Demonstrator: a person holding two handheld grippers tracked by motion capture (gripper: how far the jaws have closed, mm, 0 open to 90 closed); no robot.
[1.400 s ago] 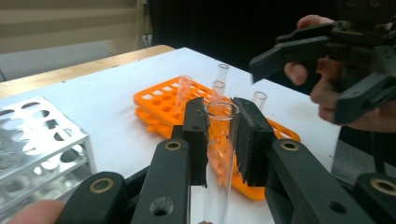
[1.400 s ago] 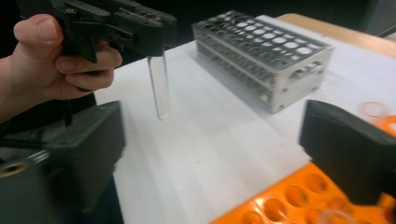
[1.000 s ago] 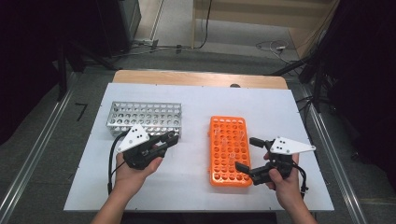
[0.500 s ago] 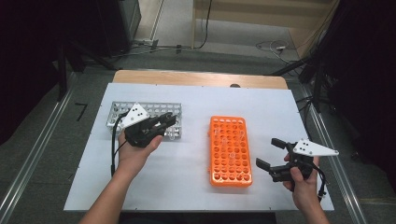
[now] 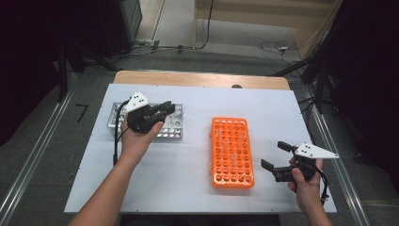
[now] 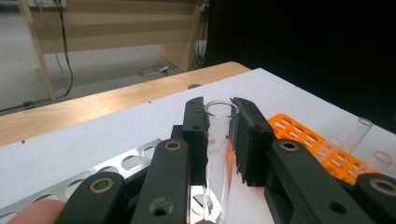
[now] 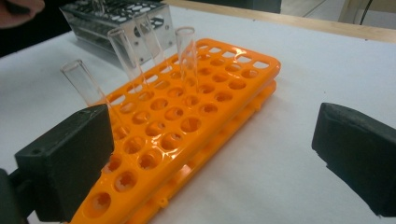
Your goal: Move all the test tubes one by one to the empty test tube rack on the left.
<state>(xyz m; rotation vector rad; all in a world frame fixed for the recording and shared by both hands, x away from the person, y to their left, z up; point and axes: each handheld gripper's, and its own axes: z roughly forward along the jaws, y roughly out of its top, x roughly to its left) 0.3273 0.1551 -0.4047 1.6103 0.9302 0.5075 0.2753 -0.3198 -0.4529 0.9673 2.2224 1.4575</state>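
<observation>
Carrying glass tube [image 6: 218, 140] in left gripper [image 5: 162, 110] fingers, over metal rack [image 5: 174, 129] near bench's left edge. Right gripper [image 5: 275, 155] fingers gaping wide, empty, beside orange rack [image 5: 230, 153]. Next: lowering tube into free hole, likely.

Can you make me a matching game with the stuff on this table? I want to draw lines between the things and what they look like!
Things:
1. left gripper
2. right gripper
3. plastic rack
4. metal rack

Matches:
A. orange
B. jaws wide apart, nothing between them
C. silver, under the left gripper
D. clamped on a glass tube

Pairs: 1-D, 2-B, 3-A, 4-C
</observation>
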